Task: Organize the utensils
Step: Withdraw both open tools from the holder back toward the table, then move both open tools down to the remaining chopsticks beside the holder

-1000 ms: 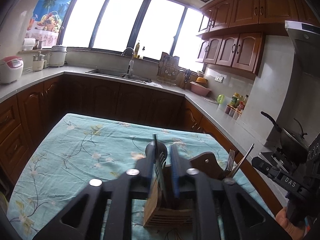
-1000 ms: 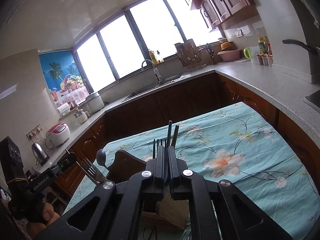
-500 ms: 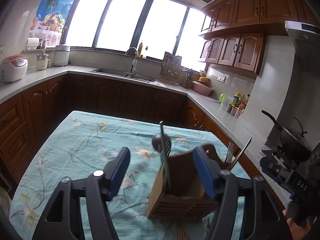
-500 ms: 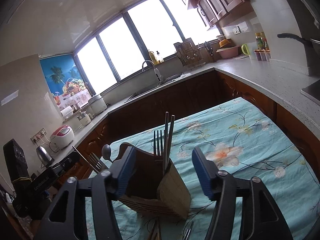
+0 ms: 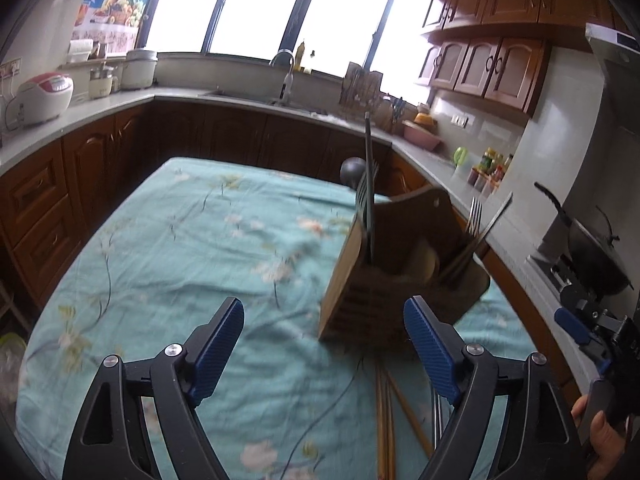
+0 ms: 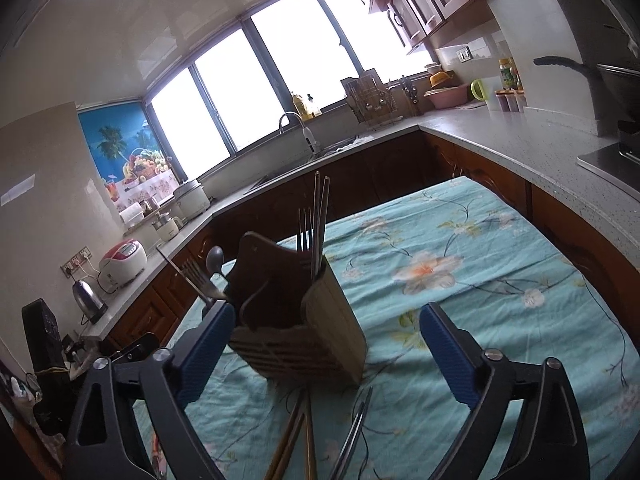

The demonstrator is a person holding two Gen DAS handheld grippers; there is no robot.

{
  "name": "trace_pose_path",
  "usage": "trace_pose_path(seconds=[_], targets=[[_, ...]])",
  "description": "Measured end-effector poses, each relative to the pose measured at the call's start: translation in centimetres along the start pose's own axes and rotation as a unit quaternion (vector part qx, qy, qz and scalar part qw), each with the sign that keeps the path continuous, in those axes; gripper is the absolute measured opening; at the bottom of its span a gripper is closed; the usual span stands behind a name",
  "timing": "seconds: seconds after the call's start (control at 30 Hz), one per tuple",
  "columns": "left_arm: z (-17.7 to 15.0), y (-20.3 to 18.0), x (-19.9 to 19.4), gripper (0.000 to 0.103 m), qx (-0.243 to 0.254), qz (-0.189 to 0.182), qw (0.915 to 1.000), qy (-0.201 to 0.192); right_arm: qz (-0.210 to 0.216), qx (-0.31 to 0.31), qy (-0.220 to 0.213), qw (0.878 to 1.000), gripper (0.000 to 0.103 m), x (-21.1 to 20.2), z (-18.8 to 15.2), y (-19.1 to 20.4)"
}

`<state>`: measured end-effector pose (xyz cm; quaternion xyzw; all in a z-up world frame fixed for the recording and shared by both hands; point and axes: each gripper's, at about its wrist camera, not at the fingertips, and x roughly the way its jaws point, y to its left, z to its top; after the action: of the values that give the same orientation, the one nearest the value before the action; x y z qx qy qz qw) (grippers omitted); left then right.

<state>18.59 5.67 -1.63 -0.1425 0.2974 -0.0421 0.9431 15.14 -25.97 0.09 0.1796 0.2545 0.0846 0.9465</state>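
A wooden utensil holder (image 5: 384, 280) (image 6: 300, 320) stands on the table with the teal floral cloth (image 5: 180, 248) (image 6: 480, 280). It holds forks, a dark spoon (image 5: 353, 169) and metal chopsticks (image 6: 321, 220). Wooden chopsticks (image 5: 386, 412) (image 6: 296, 436) and metal chopsticks (image 6: 354, 432) lie on the cloth in front of it. My left gripper (image 5: 324, 344) is open and empty, just short of the holder. My right gripper (image 6: 326, 344) is open and empty, its left finger beside the holder.
Dark wood cabinets and a grey counter (image 6: 520, 148) run around the table. A sink with faucet (image 5: 286, 76) is at the back, a rice cooker (image 5: 42, 98) on the left, a wok on the stove (image 5: 592, 256) to the right.
Both grippers were shut over utensils in the holder, then opened and drew back toward me. The utensils stay standing in the holder.
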Motion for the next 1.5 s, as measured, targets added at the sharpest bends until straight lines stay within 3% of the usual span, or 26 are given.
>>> trace_pose_path(seconds=[0.33, 0.73, 1.27, 1.37, 1.5], targets=[[-2.7, -0.3, -0.9, 0.083, 0.013, 0.009, 0.9986, 0.050, -0.019, -0.014, 0.028, 0.999, 0.098, -1.7, -3.6, 0.1], [-4.3, -0.7, -0.7, 0.083, 0.021, 0.016, 0.9961, 0.084, -0.033, 0.000, 0.066, 0.997, 0.098, -2.4, -6.6, -1.4], [-4.0, -3.5, 5.7, 0.082, 0.070, 0.025, 0.9869, 0.143, -0.046, -0.021, 0.118, 0.992, 0.097, 1.1, -7.8, -1.7], [-3.8, -4.2, 7.3, 0.079, 0.085, 0.026, 0.9847, 0.150, -0.048, -0.023, 0.133, 0.990, 0.087, 2.5, -7.6, -1.9], [-3.5, -4.9, 9.6, 0.074, 0.095, 0.024, 0.9816, 0.163, -0.050, -0.026, 0.152, 0.987, 0.066, 4.5, -7.4, -2.1]])
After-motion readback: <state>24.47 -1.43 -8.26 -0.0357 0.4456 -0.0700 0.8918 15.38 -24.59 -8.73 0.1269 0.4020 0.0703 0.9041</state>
